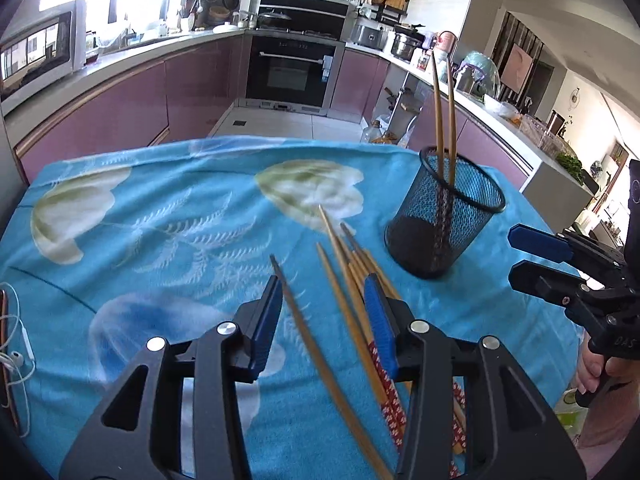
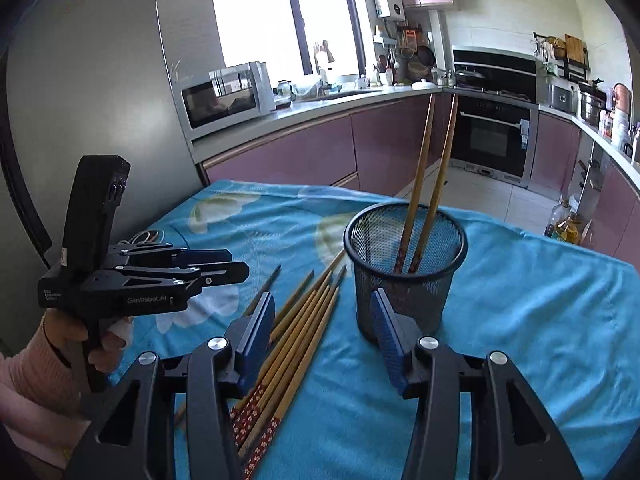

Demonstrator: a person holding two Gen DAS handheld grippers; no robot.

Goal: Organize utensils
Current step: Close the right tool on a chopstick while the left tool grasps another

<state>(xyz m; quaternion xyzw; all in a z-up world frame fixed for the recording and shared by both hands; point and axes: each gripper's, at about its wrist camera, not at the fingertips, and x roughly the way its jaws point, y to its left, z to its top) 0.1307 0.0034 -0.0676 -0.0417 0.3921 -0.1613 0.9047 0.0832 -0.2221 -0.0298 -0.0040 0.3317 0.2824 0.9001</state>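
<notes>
Several bamboo chopsticks (image 1: pixel 352 268) with red patterned ends lie in a loose pile on the blue flowered tablecloth (image 1: pixel 160 216). One chopstick (image 1: pixel 304 328) lies apart to the left of the pile. My left gripper (image 1: pixel 324 284) hovers open over it, and the pads are not pressing on it. A black mesh cup (image 1: pixel 444 220) to the right holds two upright chopsticks (image 1: pixel 444 120). My right gripper (image 2: pixel 320 304) is open above the pile (image 2: pixel 308 320), with the cup (image 2: pixel 404 280) just ahead on the right. Each gripper shows in the other's view: right (image 1: pixel 516 254), left (image 2: pixel 240 263).
White earphones (image 1: pixel 16 356) and a phone lie at the table's left edge. The far table edge drops to the kitchen floor, where bottles (image 2: pixel 564 224) stand. Purple cabinets, an oven (image 1: pixel 292 72) and a microwave (image 2: pixel 224 100) line the walls. A hand in a pink sleeve (image 2: pixel 36 372) holds the left tool.
</notes>
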